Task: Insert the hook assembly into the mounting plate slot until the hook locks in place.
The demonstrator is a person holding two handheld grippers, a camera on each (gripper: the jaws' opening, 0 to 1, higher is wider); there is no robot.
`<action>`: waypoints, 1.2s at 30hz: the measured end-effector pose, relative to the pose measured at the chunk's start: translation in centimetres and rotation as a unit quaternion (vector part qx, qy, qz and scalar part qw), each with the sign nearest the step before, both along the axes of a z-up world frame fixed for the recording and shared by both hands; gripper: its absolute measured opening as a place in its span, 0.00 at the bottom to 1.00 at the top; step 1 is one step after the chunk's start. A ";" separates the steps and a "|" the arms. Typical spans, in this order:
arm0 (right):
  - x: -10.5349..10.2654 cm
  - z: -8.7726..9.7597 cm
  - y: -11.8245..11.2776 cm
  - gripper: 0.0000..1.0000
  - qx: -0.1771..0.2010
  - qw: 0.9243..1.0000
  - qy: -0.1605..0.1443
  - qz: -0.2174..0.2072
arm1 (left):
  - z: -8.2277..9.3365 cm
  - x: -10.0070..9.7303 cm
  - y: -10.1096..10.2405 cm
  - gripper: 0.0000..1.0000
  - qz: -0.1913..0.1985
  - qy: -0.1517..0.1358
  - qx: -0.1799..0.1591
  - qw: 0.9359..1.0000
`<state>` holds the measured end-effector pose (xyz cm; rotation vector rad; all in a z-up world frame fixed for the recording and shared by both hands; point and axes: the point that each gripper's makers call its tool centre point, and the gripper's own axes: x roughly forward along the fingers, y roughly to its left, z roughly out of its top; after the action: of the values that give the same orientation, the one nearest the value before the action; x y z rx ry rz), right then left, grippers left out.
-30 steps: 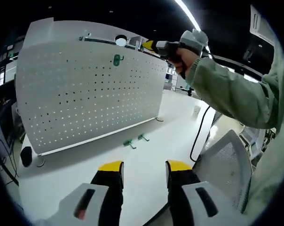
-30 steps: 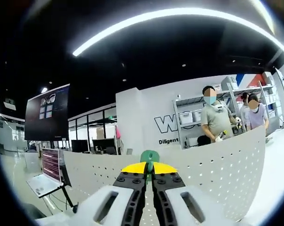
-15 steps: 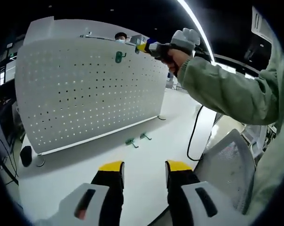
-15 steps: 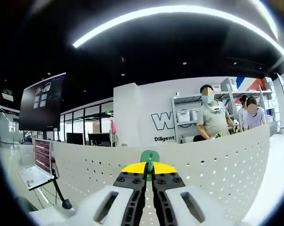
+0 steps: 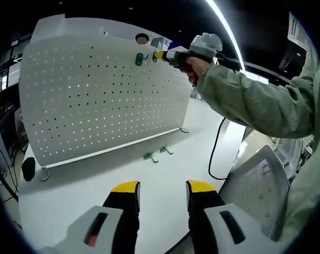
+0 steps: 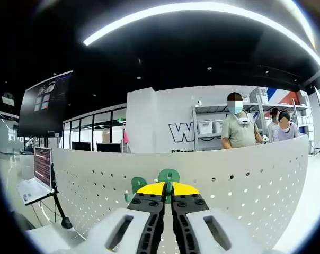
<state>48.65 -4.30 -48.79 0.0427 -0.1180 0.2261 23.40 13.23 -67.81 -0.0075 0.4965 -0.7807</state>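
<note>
**What you cannot make out**

Your right gripper [image 6: 168, 189] covers most of the green plastic hook [image 6: 169, 176] it pinches; you see just its rounded top. The two small green hooks [image 5: 156, 153] lying on the white table [image 5: 165, 180] are too small to tell their shape. The white perforated mounting plate [image 6: 245, 180] hides the bystanders' lower bodies.

Your upright white perforated panel [image 5: 104, 100] looks like matt painted sheet metal. The small green hooks [image 5: 156, 154] lying on the smooth, faintly glossy white tabletop [image 5: 165, 185] seem plastic-coated. Your pale green sleeve [image 5: 255, 103] is soft matt cloth; the grey chair back [image 5: 255, 190] is woven mesh.
</note>
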 end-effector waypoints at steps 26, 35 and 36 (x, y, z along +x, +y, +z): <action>1.2 -1.2 -0.2 0.01 -0.009 1.000 0.003 -0.004 | -0.5 0.6 0.3 0.36 0.008 0.008 -0.001 1.000; 1.3 -1.1 -0.6 0.01 0.000 1.000 0.004 -0.005 | -0.5 0.8 0.1 0.36 0.007 0.008 -0.002 1.000; 1.2 -1.1 -0.5 0.01 0.000 1.000 0.005 -0.005 | -0.5 0.8 0.1 0.36 0.007 0.008 -0.002 1.000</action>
<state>49.89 -4.82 -49.92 0.0426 -0.1074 0.2162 24.18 13.33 -68.33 -0.0206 0.5097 -0.7677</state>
